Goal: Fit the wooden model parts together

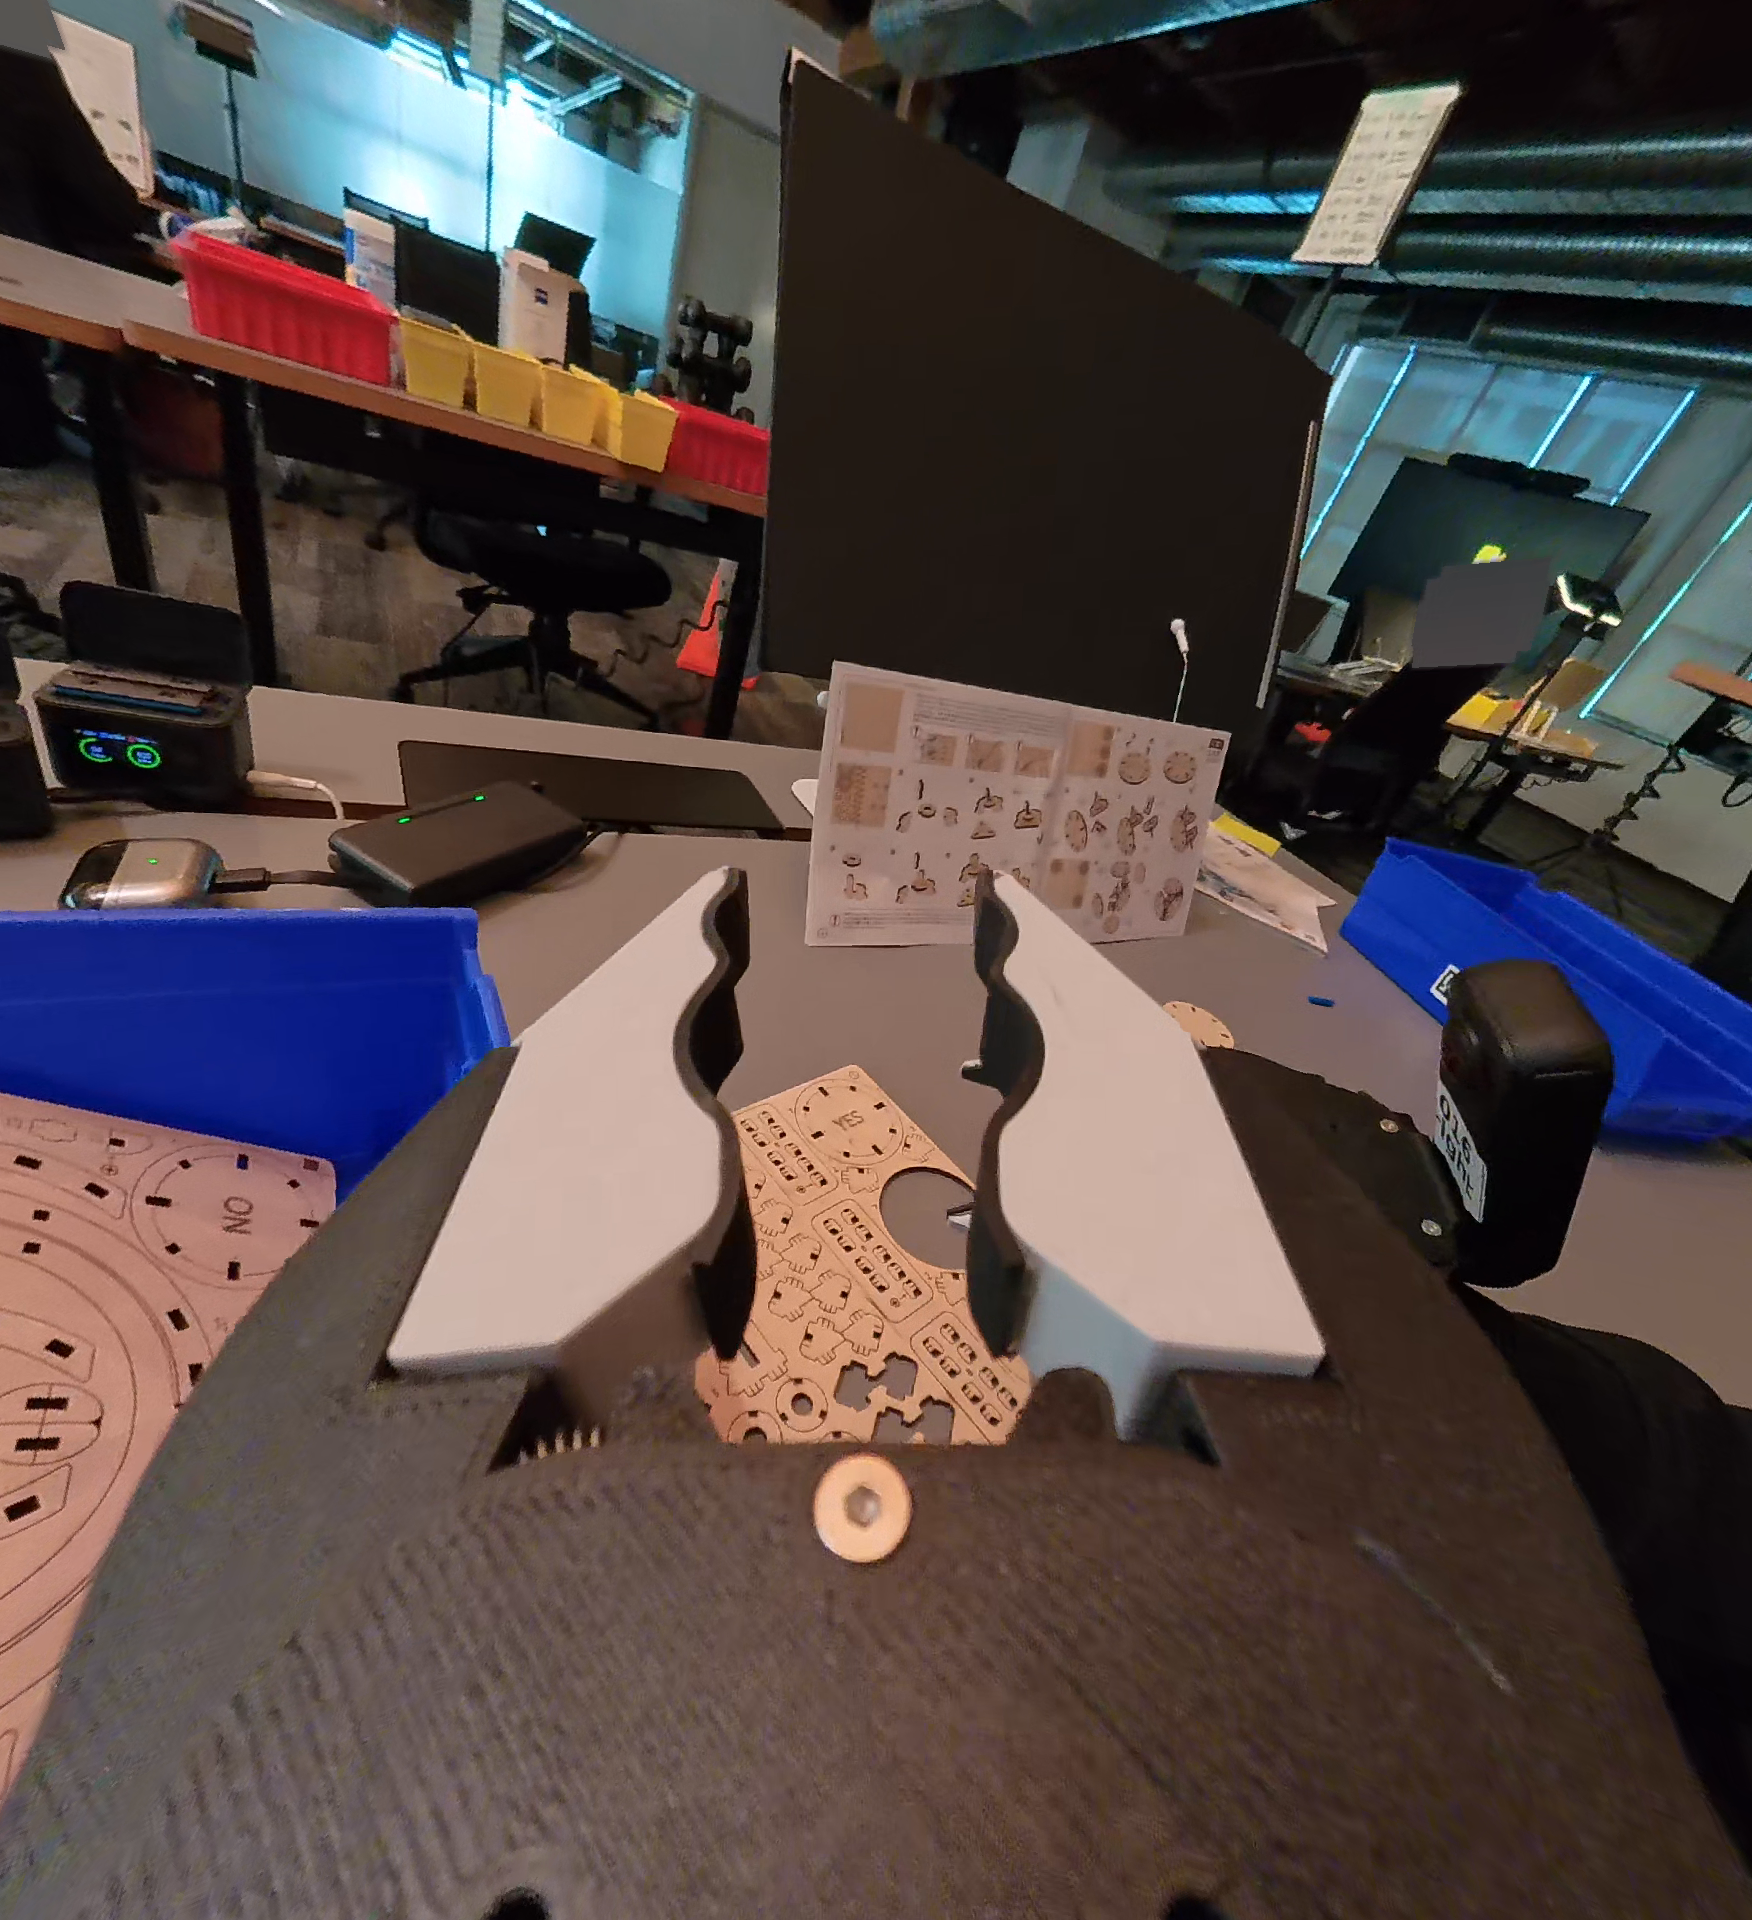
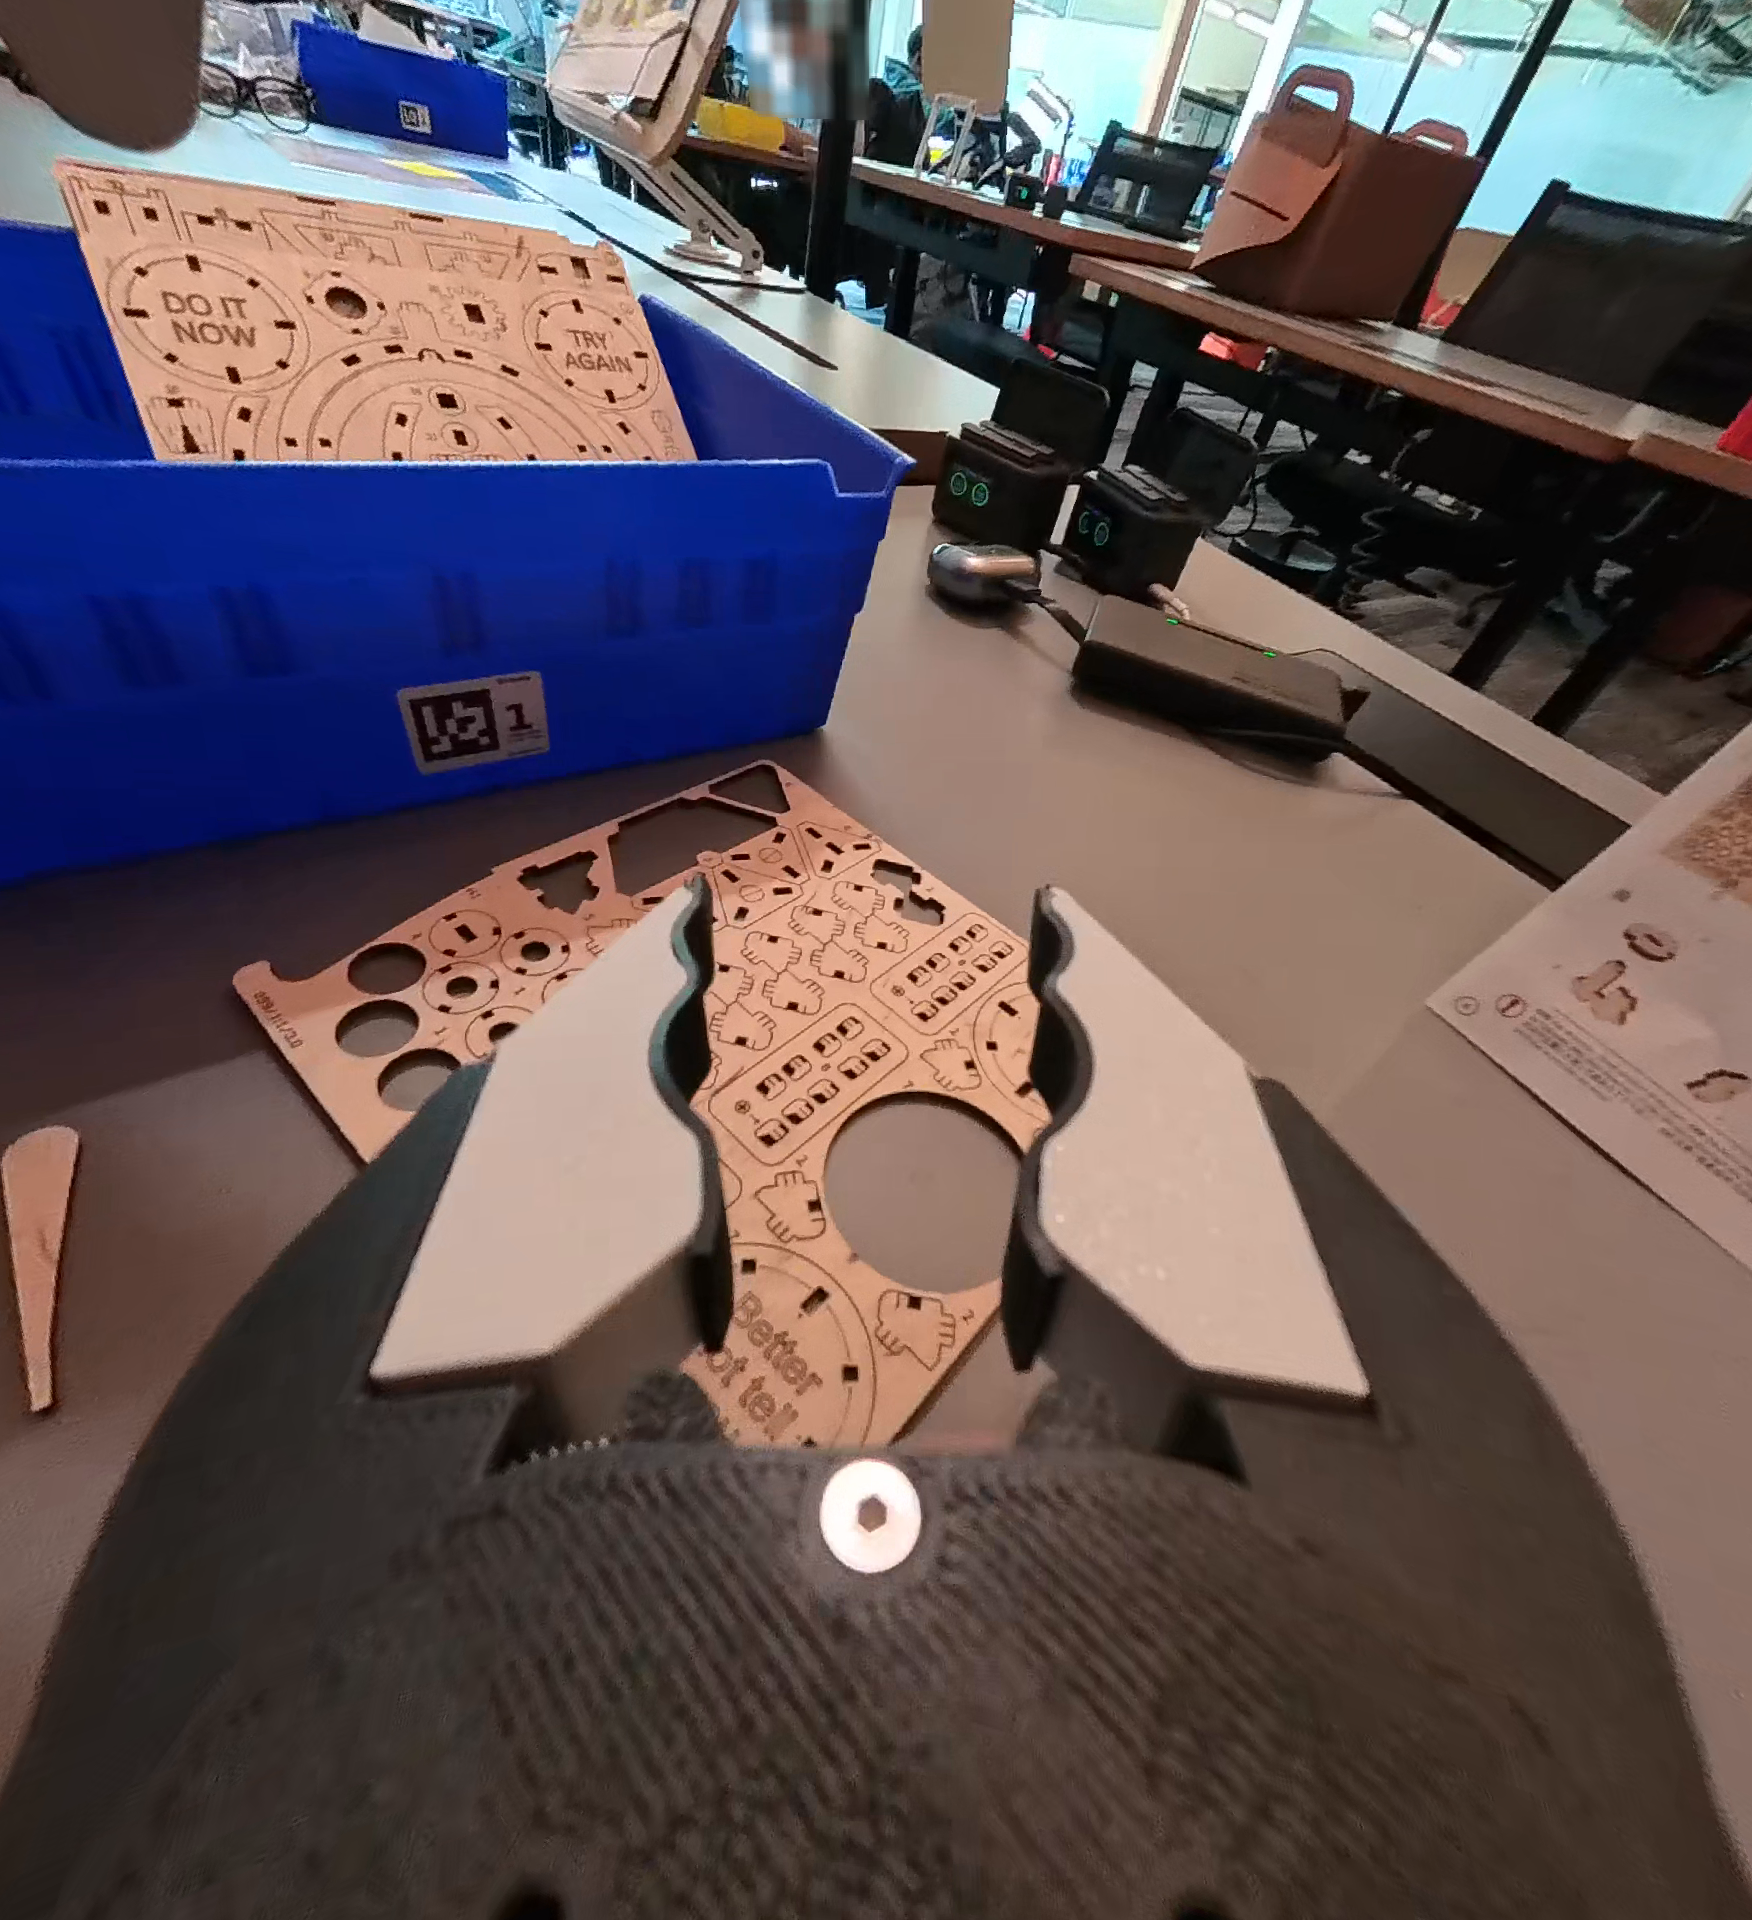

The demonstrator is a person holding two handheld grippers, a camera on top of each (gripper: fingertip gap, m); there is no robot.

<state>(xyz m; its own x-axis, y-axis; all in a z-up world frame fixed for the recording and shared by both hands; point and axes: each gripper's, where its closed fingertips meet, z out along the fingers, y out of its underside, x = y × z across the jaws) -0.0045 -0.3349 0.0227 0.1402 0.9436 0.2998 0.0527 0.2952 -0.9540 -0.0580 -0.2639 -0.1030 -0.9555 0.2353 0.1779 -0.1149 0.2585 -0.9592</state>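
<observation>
A flat laser-cut wooden sheet point(image 2: 830, 997) with punched-out holes lies on the grey table point(image 2: 1163, 883). My right gripper point(image 2: 872, 914) hovers over it, open, with nothing between the pads. In the left wrist view the same sheet point(image 1: 851, 1247) lies under my left gripper point(image 1: 861, 894), which is also open with nothing in it. A small round wooden disc point(image 1: 1199, 1023) lies on the table just right of the left gripper. A thin wedge-shaped wooden piece point(image 2: 41, 1247) lies to the left of the right gripper.
A blue bin point(image 2: 332, 623) holding another wooden sheet point(image 2: 373, 343) stands behind the flat sheet. An instruction sheet point(image 1: 1007, 810) stands upright ahead. A second blue bin point(image 1: 1578, 987) is at the right. A black power bank point(image 2: 1215, 675) and chargers point(image 2: 1017, 468) sit farther back. One gripper's finger ends stand about 15 cm off the other's.
</observation>
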